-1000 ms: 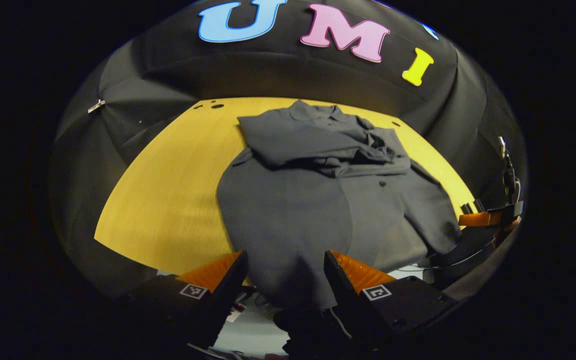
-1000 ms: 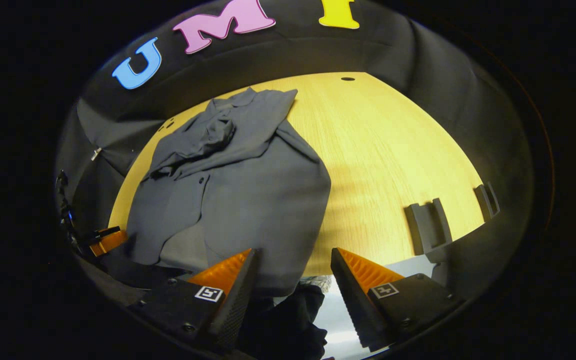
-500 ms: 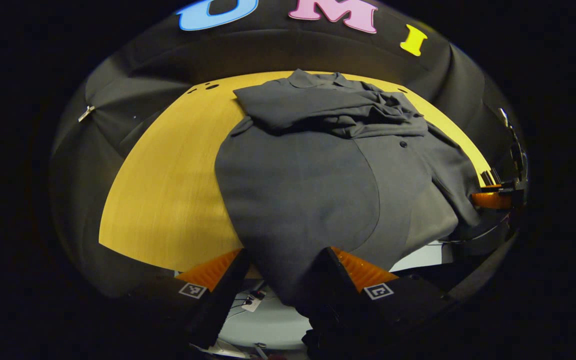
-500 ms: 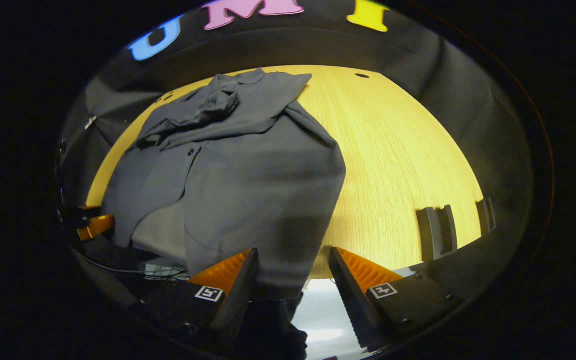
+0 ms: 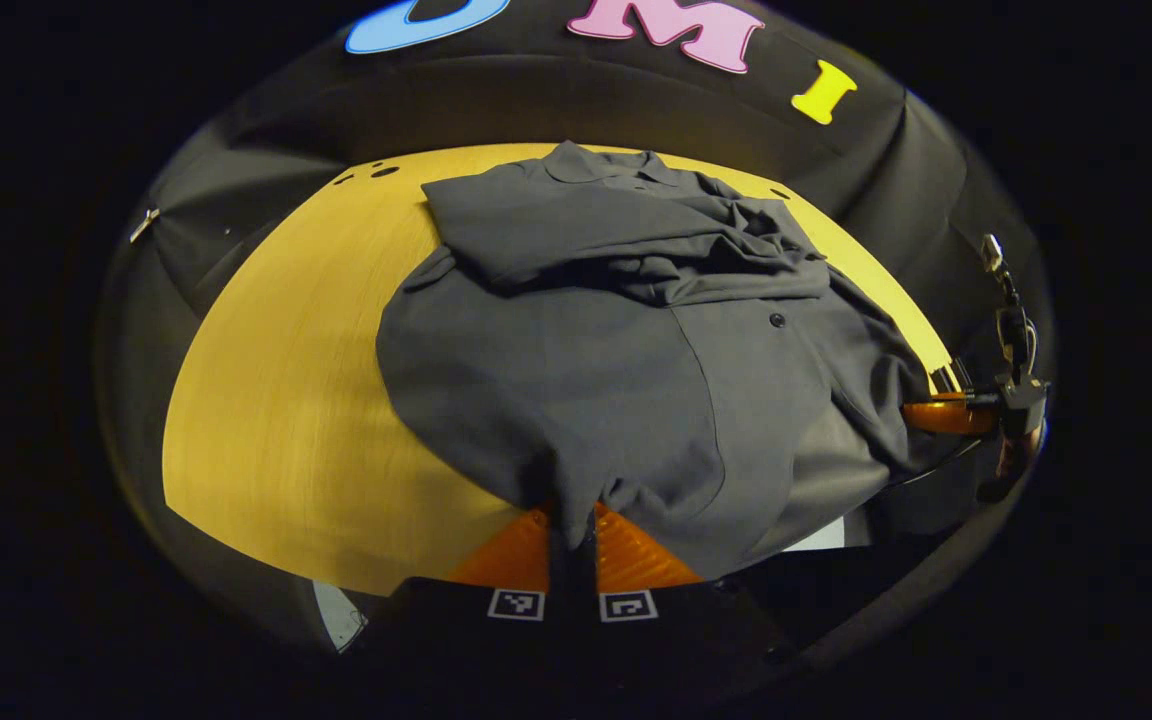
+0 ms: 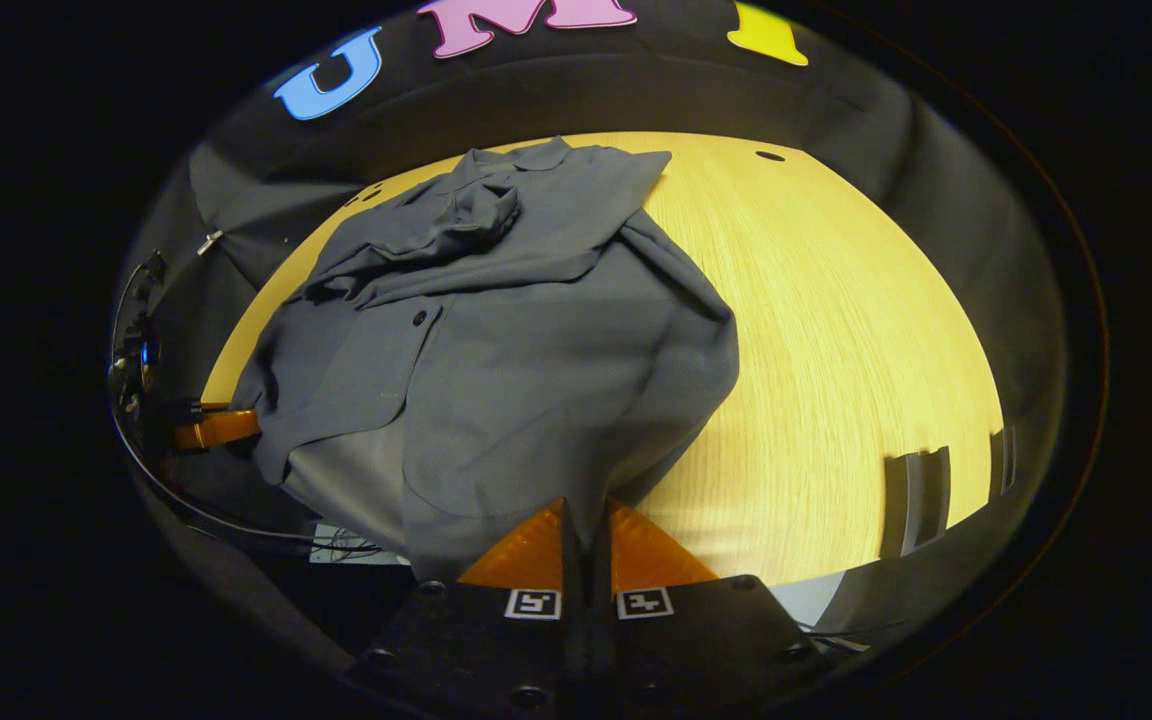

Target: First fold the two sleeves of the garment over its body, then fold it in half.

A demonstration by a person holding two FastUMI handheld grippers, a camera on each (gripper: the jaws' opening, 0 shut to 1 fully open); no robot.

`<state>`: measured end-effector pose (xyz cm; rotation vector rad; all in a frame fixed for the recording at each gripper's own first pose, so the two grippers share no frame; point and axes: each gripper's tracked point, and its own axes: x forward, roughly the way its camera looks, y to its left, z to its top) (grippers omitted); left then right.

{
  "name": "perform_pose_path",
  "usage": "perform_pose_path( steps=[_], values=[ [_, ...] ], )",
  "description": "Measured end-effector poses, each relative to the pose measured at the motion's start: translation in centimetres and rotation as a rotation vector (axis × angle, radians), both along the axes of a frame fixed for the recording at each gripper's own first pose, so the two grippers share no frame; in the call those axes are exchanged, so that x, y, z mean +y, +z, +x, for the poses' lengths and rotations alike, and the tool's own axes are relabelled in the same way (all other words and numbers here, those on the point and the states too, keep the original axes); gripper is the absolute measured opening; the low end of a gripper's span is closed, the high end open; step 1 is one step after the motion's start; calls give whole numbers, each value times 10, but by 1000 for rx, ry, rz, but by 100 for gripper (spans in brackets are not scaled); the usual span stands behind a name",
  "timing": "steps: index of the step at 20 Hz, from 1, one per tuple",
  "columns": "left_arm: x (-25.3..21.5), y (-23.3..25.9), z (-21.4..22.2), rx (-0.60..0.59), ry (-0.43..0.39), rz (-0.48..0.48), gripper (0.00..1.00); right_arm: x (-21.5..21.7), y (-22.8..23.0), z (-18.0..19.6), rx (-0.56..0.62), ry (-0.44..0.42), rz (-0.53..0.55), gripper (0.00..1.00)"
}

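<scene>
At the near edge of the yellow wooden table (image 5: 266, 420), two handheld grippers pinch the bottom hem of a dark grey button-front garment (image 5: 576, 360). In the left gripper view, the left gripper (image 5: 573, 530) has its two fingers pressed together on a bunch of hem cloth at the garment's near left corner, the fabric gathering into small creases just above the fingertips. In the right gripper view, the right gripper (image 6: 586, 530) is likewise clamped tight on the hem at the garment's near right corner, a fold of cloth rising from between its fingers. The part of the hem between the two grips hangs over the near edge of the table.

Beyond the grippers, the garment's body lies spread on the table, its button placket (image 6: 419, 318) facing up. Farther back, both sleeves (image 5: 626, 240) lie folded across the chest in a rumpled heap, and the collar (image 5: 576, 160) sits close to the table's far edge. In the left gripper view the right gripper (image 5: 946, 413) appears at the table's near right corner, beside the garment's edge; in the right gripper view the left gripper (image 6: 216, 428) shows at the near left corner. Two dark upright brackets (image 6: 914, 488) stand at the table's right edge, well apart from the cloth. Small dark holes (image 5: 384, 172) mark the table's far left corner.
</scene>
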<state>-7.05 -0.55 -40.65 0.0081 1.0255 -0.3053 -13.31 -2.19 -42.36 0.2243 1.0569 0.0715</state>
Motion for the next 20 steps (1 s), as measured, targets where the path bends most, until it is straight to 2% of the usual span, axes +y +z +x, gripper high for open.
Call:
perform_pose_path(
  steps=[3,8,13,20],
  values=[
    [-2,23,0,-62,-26,20,6,9,27,8,-82,8,28,6],
    [-5,85,31,-175,51,-67,6,0,87,47,-221,-65,87,6],
    [-3,153,100,-298,145,-151,5,-31,143,112,-371,-136,79,5],
    [-7,191,202,-414,155,-161,6,-47,176,211,-490,-136,47,5]
  ],
)
